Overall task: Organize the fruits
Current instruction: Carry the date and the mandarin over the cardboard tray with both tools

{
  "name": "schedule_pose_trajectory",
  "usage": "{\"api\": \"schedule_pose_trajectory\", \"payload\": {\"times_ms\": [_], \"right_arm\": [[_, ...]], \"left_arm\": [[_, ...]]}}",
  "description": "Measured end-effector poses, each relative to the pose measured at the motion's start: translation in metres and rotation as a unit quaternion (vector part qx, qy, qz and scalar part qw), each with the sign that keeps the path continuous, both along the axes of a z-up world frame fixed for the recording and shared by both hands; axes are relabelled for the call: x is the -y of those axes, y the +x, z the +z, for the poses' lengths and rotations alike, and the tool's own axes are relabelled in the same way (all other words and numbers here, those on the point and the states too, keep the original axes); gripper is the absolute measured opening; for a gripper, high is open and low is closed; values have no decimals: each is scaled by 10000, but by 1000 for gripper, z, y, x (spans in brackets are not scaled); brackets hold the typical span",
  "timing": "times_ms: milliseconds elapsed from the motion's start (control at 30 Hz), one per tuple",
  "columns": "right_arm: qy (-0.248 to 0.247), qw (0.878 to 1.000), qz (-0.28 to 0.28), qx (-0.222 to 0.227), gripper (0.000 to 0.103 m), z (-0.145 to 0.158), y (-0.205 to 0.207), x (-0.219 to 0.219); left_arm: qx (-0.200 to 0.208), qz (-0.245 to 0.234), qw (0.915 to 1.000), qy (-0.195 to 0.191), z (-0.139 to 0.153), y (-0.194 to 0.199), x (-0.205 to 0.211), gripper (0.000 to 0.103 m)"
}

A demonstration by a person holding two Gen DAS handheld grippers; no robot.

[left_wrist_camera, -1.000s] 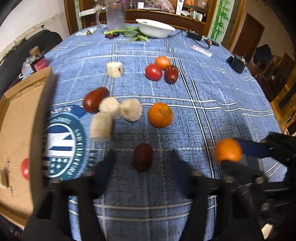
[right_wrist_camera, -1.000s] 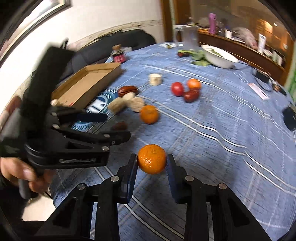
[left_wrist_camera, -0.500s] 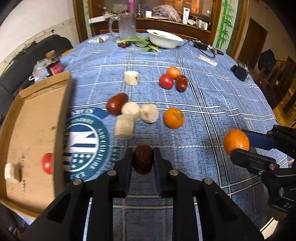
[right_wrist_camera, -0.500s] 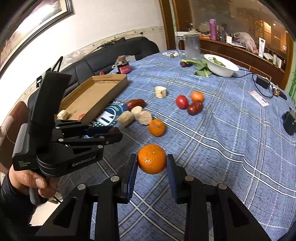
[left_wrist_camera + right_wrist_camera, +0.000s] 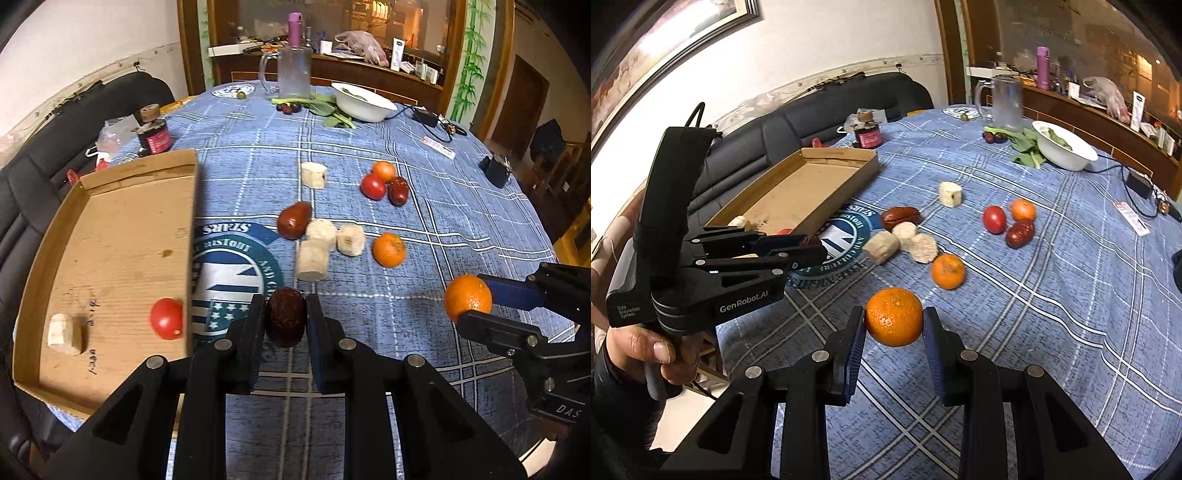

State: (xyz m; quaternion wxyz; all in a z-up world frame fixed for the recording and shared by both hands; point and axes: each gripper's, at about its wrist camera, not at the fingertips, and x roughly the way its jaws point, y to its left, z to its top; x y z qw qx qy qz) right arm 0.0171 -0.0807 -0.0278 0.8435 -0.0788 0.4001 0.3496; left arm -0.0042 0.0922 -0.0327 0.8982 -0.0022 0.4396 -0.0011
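Observation:
My left gripper (image 5: pixel 286 317) is shut on a dark red date (image 5: pixel 285 320), held just above the blue tablecloth beside the cardboard tray (image 5: pixel 110 206). The tray holds a tomato (image 5: pixel 167 318) and a pale chunk (image 5: pixel 63 333). My right gripper (image 5: pixel 894 325) is shut on an orange (image 5: pixel 894 316), lifted off the table; the same orange (image 5: pixel 467 297) shows at the right of the left wrist view. On the cloth lie another orange (image 5: pixel 389 249), a red date (image 5: pixel 294 220), three pale chunks (image 5: pixel 321 243), a further chunk (image 5: pixel 314 175), and a tomato (image 5: pixel 373 186) with a small orange (image 5: pixel 383 170) and a date (image 5: pixel 399 190).
At the far side stand a white bowl (image 5: pixel 364 104) with greens, a glass mug (image 5: pixel 293 75) and a dark jar (image 5: pixel 153 134). A black charger with its cable (image 5: pixel 428 117) and a black box (image 5: pixel 495 170) lie at the right. A black sofa (image 5: pixel 820 114) runs behind the tray.
The left gripper closed on the dark date and lifted it, moving toward the tray. The right gripper rose a little with its orange.

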Motion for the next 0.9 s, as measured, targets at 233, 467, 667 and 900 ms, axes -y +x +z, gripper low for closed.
{"api": "schedule_pose_trajectory", "payload": {"times_ms": [233, 467, 667, 900], "right_arm": [[-15, 9998, 191, 33, 31, 4, -1, -18], [-12, 9993, 370, 65, 31, 8, -1, -35], [13, 9986, 529, 37, 31, 8, 0, -52], [20, 9972, 752, 24, 31, 9, 3, -79]], "left_arm": [[39, 131, 9999, 0, 2, -4, -15, 19], [54, 292, 9996, -24, 3, -6, -32, 19], [57, 428, 9991, -31, 3, -8, -48, 19], [68, 639, 9979, -58, 4, -7, -71, 19]]}}
